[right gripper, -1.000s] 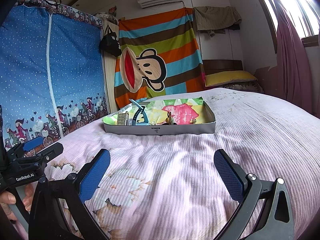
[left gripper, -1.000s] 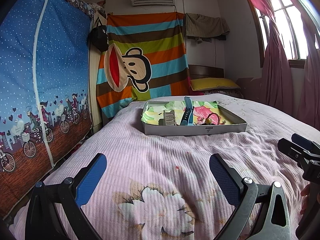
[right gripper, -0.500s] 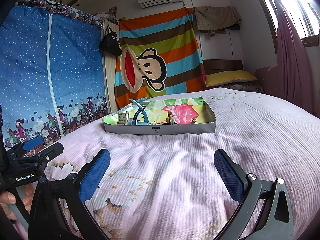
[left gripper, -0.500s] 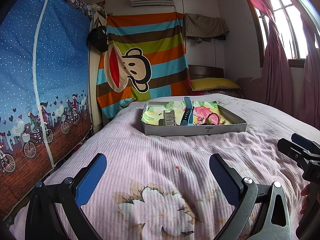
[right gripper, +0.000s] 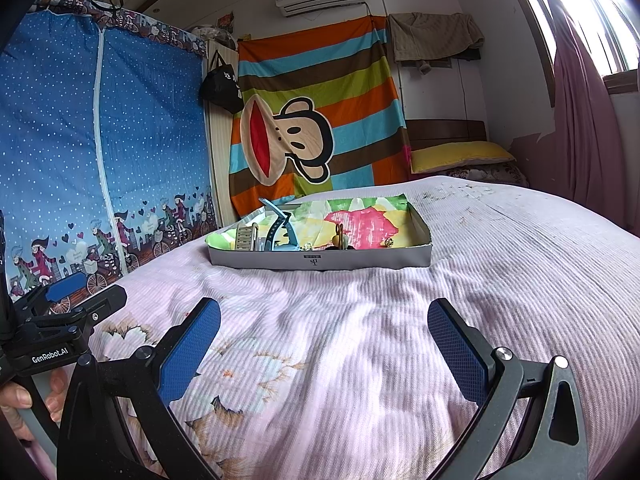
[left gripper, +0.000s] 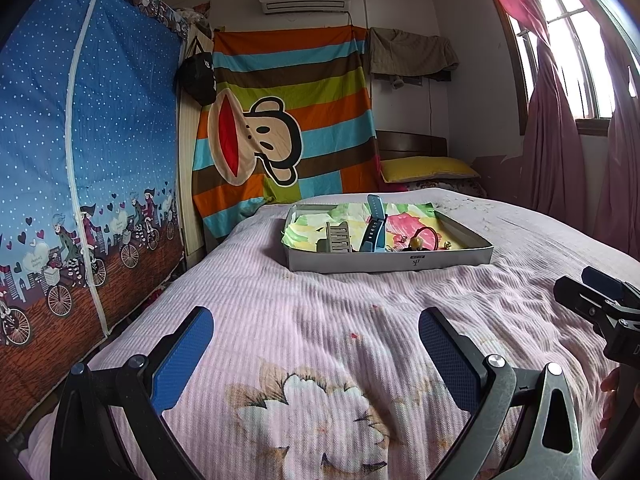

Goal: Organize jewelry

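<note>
A shallow grey box lined with flowered paper sits on the pink bedspread, far ahead of both grippers; it also shows in the right wrist view. In it lie a silver hair comb, a blue watch strap, a dark red hair tie and small gold beads. My left gripper is open and empty above the bedspread. My right gripper is open and empty, level with the left one. Each gripper shows at the edge of the other's view.
The bed fills the foreground, its cover wrinkled. A blue fabric wardrobe stands along the left. A striped monkey blanket hangs behind the box. A yellow pillow lies at the back right, curtains at the right.
</note>
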